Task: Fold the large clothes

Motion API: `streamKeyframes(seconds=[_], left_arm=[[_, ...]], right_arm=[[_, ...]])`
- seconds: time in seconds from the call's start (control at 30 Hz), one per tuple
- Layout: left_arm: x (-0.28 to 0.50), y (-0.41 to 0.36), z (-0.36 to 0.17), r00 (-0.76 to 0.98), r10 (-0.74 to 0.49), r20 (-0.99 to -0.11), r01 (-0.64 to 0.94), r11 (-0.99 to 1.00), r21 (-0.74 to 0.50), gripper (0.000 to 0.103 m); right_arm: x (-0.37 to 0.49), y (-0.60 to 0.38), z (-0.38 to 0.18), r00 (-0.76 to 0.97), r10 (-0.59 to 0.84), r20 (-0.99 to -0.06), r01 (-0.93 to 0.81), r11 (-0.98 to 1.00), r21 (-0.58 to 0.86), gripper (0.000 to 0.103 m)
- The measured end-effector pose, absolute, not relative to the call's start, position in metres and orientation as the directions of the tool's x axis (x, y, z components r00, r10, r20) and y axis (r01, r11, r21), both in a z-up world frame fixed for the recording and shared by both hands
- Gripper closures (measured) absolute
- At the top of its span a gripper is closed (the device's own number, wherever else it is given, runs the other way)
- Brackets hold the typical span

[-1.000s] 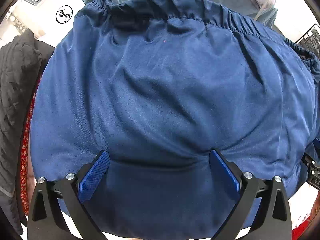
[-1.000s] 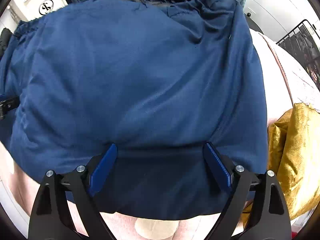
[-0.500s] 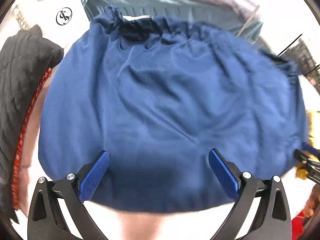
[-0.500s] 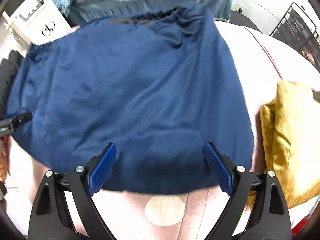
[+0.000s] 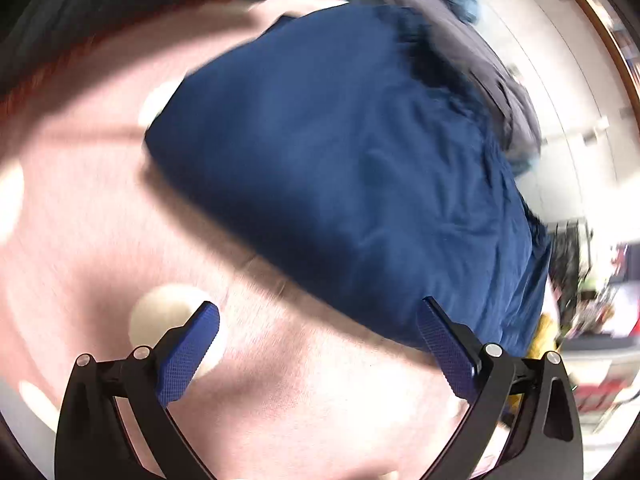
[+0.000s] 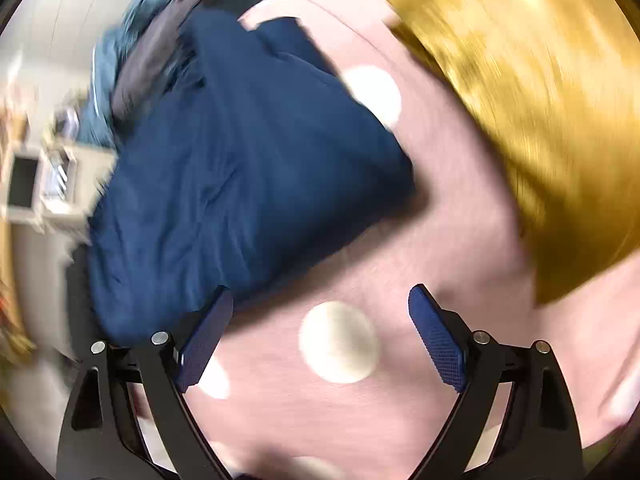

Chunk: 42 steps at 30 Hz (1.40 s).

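On my left wrist camera, the left gripper point(image 5: 318, 346) has its jaws spread wide with nothing between them; the blue textured pads point(image 5: 188, 354) are bare. Below it I see the pink bedspread point(image 5: 92, 216) with pale polka dots, one dot point(image 5: 168, 320) just behind the left fingertip. The navy blue garment point(image 5: 352, 176) lies folded on that bedspread, filling the middle and right of the view; its near edge runs diagonally and passes right behind the right-hand fingertip, though I cannot tell whether the pad touches the cloth. A dark grey fabric point(image 5: 472, 52) sits along the garment's far side, and a dark quilted item point(image 5: 80, 12) with a red edge curves across the upper left. The whole view is motion-blurred.

On my right wrist camera, the right gripper point(image 6: 320, 332) is likewise spread apart and holding nothing. A cream polka dot point(image 6: 339, 342) on the pink bedspread point(image 6: 460, 208) sits between its fingers. The navy garment point(image 6: 240, 176) lies to the left and centre, its near corner just behind the left-hand fingertip. A golden-yellow fabric point(image 6: 528, 92) fills the upper right, well apart from the navy piece. Grey and teal fabrics point(image 6: 132, 52) bunch at the garment's far end. This view is blurred too.
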<state>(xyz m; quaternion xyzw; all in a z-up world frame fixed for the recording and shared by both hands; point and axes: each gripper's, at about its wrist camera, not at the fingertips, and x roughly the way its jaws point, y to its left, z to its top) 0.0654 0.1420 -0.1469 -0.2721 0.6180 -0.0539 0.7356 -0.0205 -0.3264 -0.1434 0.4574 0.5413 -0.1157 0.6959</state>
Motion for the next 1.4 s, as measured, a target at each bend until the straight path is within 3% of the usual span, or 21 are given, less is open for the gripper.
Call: streamKeyframes(seconds=[0.3, 0.57, 0.9, 1.07, 1.1, 1.2, 1.27, 1.3, 1.33, 1.4], left_arm=[[0.061, 0.184, -0.174, 0.347, -0.551, -0.759, -0.420, 0.633, -0.651, 0.007], [0.098, 0.219, -0.182, 0.436, -0.536, -0.723, -0.468, 0.551, -0.691, 0.007], [0.125, 0.196, -0.194, 0.456, -0.489, -0.744, -0.558, 0.494, -0.667, 0.006], [0.137, 0.189, -0.188, 0.458, -0.541, -0.706, -0.548, 0.454, -0.703, 0.007], [0.139, 0.188, -0.187, 0.457, -0.550, -0.699, -0.547, 0.446, -0.708, 0.007], [0.142, 0.184, -0.181, 0.450, -0.558, -0.697, -0.534, 0.458, -0.711, 0.015], [0.148, 0.176, -0.174, 0.422, -0.540, -0.728, -0.523, 0.511, -0.682, 0.034], [0.150, 0.172, -0.168, 0.419, -0.538, -0.731, -0.508, 0.529, -0.680, 0.038], [0.151, 0.171, -0.165, 0.423, -0.540, -0.728, -0.498, 0.532, -0.684, 0.050], [0.151, 0.171, -0.152, 0.431, -0.552, -0.714, -0.473, 0.535, -0.699, 0.057]], right_arm=[[-0.036, -0.332, -0.177, 0.510, 0.421, -0.750, 0.689, 0.322, 0.649, 0.014], [-0.012, -0.336, -0.189, 0.531, 0.417, -0.738, 0.685, 0.303, 0.663, 0.014], [0.029, -0.339, -0.208, 0.567, 0.380, -0.730, 0.697, 0.250, 0.672, 0.010], [0.034, -0.341, -0.206, 0.552, 0.357, -0.754, 0.714, 0.265, 0.648, 0.010], [0.034, -0.341, -0.206, 0.551, 0.353, -0.756, 0.720, 0.257, 0.644, 0.012], [0.033, -0.343, -0.202, 0.524, 0.333, -0.784, 0.752, 0.252, 0.609, 0.031], [0.034, -0.343, -0.194, 0.508, 0.331, -0.795, 0.759, 0.264, 0.595, 0.043], [0.035, -0.342, -0.188, 0.497, 0.328, -0.803, 0.762, 0.277, 0.585, 0.052], [0.038, -0.341, -0.179, 0.489, 0.323, -0.810, 0.760, 0.298, 0.577, 0.062], [0.047, -0.337, -0.159, 0.461, 0.304, -0.834, 0.749, 0.370, 0.550, 0.071]])
